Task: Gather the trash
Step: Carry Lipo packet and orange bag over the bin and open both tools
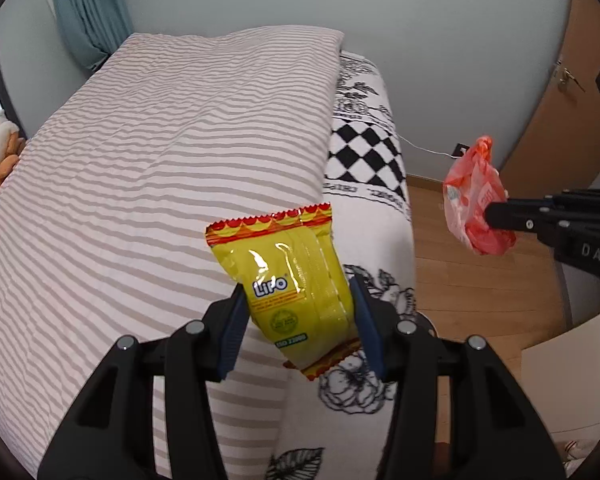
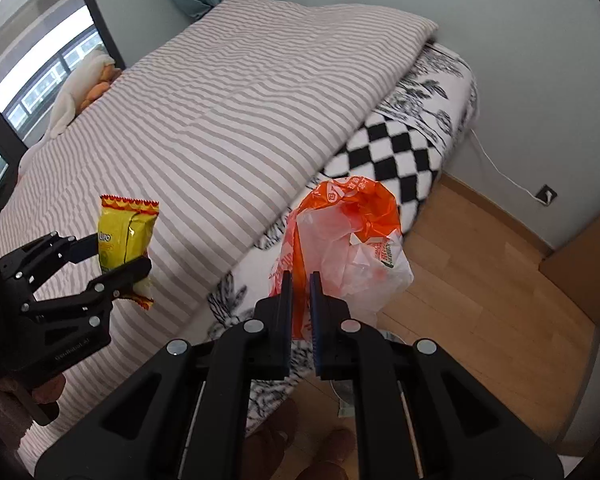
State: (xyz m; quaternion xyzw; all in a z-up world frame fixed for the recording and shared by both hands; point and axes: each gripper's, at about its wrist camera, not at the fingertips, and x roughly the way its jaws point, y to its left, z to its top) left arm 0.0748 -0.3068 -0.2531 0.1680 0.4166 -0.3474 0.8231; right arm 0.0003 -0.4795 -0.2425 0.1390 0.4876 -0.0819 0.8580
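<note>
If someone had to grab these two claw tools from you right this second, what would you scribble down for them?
Left gripper: clamped on the yellow snack packet, held above the bed.
Right gripper: shut on the orange and white plastic bag, held above the bed's edge.
Done: both pieces picked up.
Left: drop them in a bin; none is in view.

your bed [image 1: 372,168] with black-and-white patterned sheet, striped quilt [image 1: 172,128] on top, stuffed toy [image 2: 88,84] at far left
</note>
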